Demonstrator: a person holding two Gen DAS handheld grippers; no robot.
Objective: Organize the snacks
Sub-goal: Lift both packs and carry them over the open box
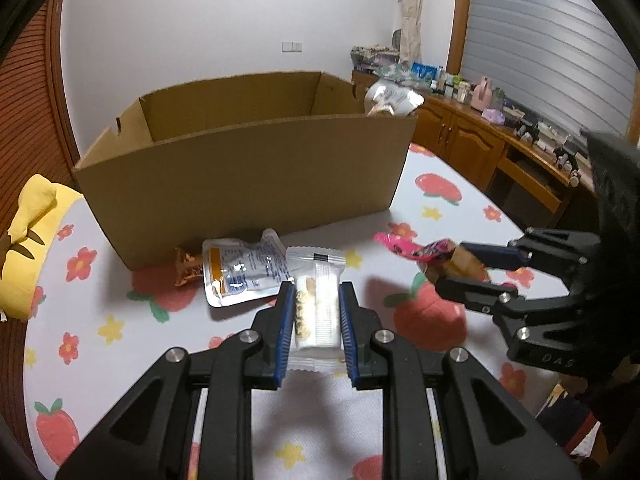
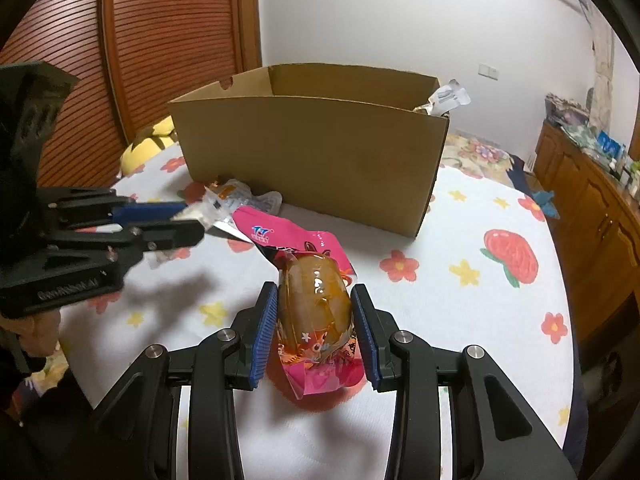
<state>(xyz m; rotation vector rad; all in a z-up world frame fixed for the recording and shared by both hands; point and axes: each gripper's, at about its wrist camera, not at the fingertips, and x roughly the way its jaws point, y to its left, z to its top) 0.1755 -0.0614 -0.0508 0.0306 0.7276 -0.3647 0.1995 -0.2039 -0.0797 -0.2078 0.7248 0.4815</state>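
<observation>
My left gripper [image 1: 317,286] is shut on a clear packet of pale biscuits [image 1: 320,264], held a little above the tablecloth. My right gripper [image 2: 315,288] is shut on a pink packet with a brown egg inside [image 2: 280,236]. In the left wrist view the right gripper [image 1: 452,266] hangs at the right with the pink packet [image 1: 400,246]. In the right wrist view the left gripper [image 2: 194,219] shows at the left. An open cardboard box [image 1: 248,168] [image 2: 320,160] stands behind both. A silver pouch [image 1: 236,272] and an orange-wrapped sweet [image 1: 187,266] lie before it.
A silvery bag [image 1: 394,98] [image 2: 446,98] sticks out of the box's right corner. A yellow plush toy [image 1: 32,232] lies at the table's left edge. A wooden cabinet [image 1: 472,140] with clutter on top runs along the right wall. The flowered tablecloth [image 2: 460,300] covers the table.
</observation>
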